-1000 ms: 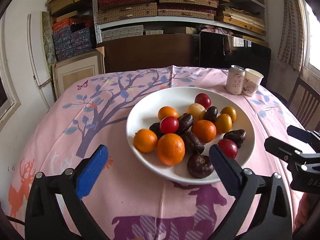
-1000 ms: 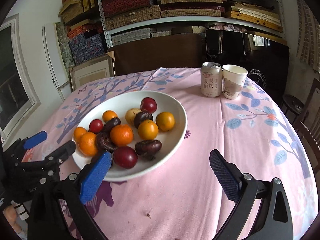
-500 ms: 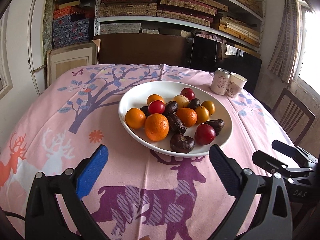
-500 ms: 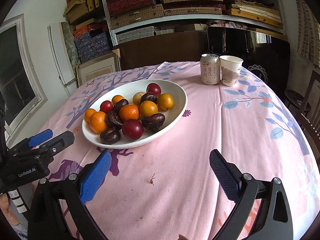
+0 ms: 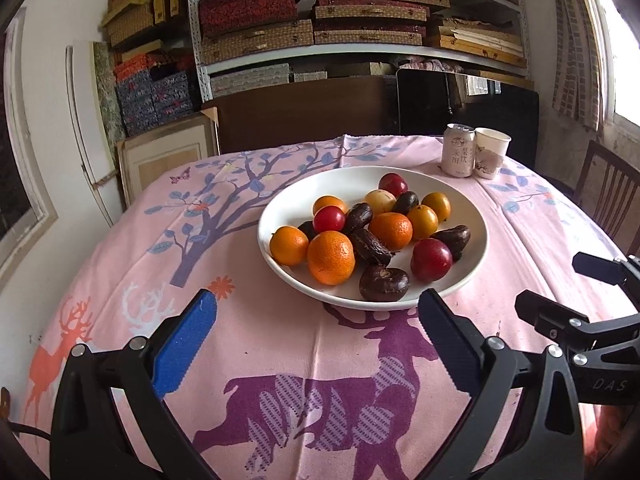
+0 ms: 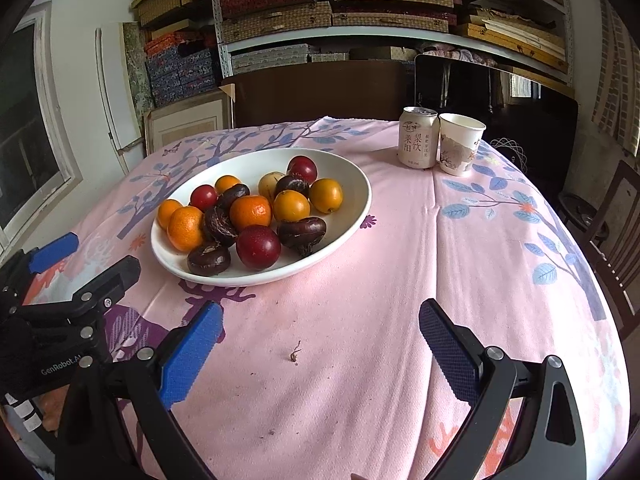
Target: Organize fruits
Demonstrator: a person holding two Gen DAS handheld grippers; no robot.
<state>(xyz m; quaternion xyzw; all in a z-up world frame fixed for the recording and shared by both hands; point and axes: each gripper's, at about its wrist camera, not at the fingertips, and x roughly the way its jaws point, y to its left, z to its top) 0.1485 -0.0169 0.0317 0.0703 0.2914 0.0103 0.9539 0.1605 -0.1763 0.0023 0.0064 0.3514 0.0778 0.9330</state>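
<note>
Left gripper [image 5: 316, 344]: jaws spread wide, empty, held above the near edge of the table, just short of the plate rim.
Right gripper [image 6: 320, 344]: jaws spread wide, empty, over bare cloth toward the near right side of the table, well apart from the plate.
Tablecloth [image 6: 400, 264]: pink, printed with trees and deer; covers the whole table.
White plate [image 5: 280, 216]: shallow, near the table's centre, on the cloth.
Fruits: all lie on the plate, touching in one cluster.
Oranges: a large one [image 5: 331, 257] at the plate's near left, with a smaller one [image 5: 289, 245] touching it on the left.
Red plum [image 5: 431, 254]: near right part of the plate.
Dark wrinkled fruit [image 5: 384, 283]: closest to the near rim.
Drink can [image 6: 417, 137]: upright at the far right edge of the table.
Paper cup [image 6: 459, 145]: upright, just right of the can; contact cannot be told.
Small dry stem [image 6: 295, 354]: on the cloth between the right gripper's fingers.
</note>
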